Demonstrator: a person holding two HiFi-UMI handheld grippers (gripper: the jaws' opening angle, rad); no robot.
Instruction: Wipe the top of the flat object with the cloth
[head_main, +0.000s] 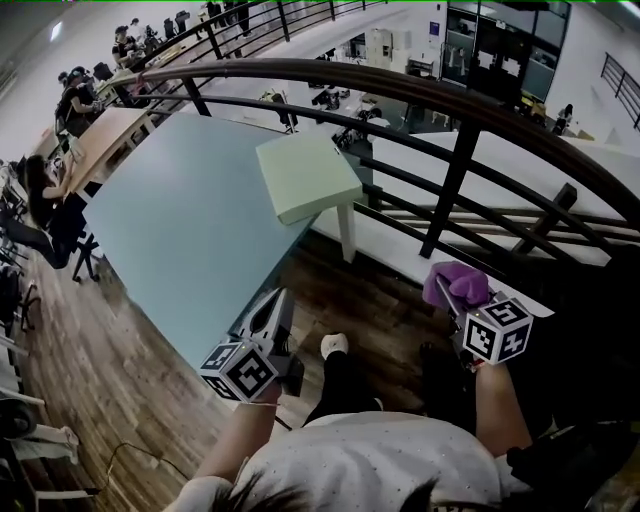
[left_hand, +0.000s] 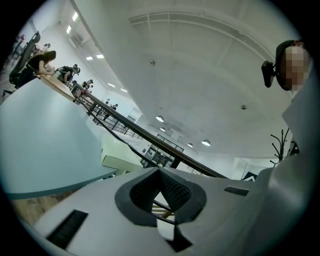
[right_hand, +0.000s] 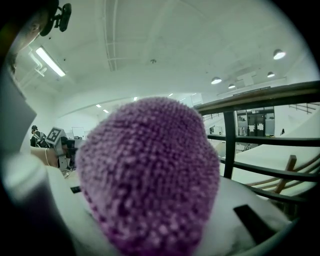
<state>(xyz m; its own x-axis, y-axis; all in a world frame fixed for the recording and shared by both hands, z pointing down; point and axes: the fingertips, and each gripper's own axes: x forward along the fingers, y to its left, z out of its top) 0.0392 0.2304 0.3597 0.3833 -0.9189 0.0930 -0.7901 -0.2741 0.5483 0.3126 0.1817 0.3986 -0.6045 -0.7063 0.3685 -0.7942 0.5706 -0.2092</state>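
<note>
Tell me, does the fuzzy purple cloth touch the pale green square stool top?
Apart. The head view shows the purple cloth by the dark railing, with wooden floor between it and the stool top.

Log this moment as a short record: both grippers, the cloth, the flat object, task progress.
Left gripper: jaws together, nothing between them
Right gripper: shut on the purple cloth
Flat object: pale green square top beside the blue table, near the railing
Contact: cloth apart from the green top, no wiping now
</note>
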